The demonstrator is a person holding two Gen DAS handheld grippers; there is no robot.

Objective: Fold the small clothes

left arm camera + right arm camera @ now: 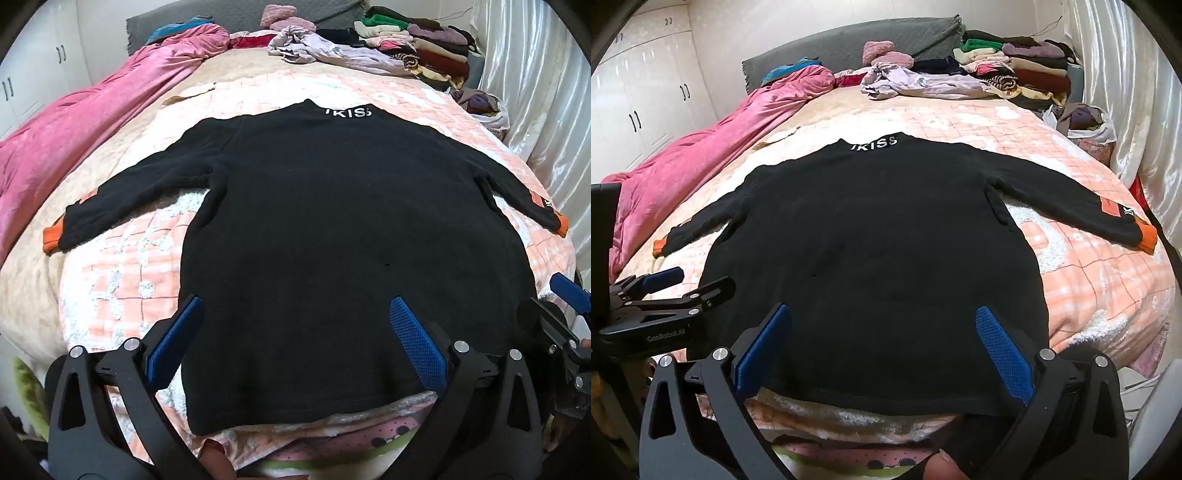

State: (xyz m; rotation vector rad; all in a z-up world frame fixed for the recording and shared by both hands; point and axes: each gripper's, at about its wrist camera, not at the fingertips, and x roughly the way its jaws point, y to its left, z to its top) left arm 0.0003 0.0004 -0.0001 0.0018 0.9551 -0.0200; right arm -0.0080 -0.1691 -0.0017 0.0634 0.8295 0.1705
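Observation:
A small black sweater [332, 221] [871, 240] lies flat on the bed, back up, both sleeves spread out, white letters on its collar at the far end and orange cuffs [51, 240] [1147, 238]. My left gripper [295, 306] hovers over the hem's left half, wide open, nothing between its blue pads. My right gripper [882, 314] hovers over the hem's right half, equally open and empty. The left gripper [665, 291] shows at the left edge of the right wrist view, and the right gripper [565, 295] at the right edge of the left wrist view.
The bed has a peach checked blanket [122, 266] [1089, 280]. A pink quilt [85, 122] [694, 162] runs along the left side. Loose lilac clothes [908, 85] and a stack of folded clothes [424, 48] [1019, 70] lie at the far end. A white curtain [1126, 92] hangs on the right.

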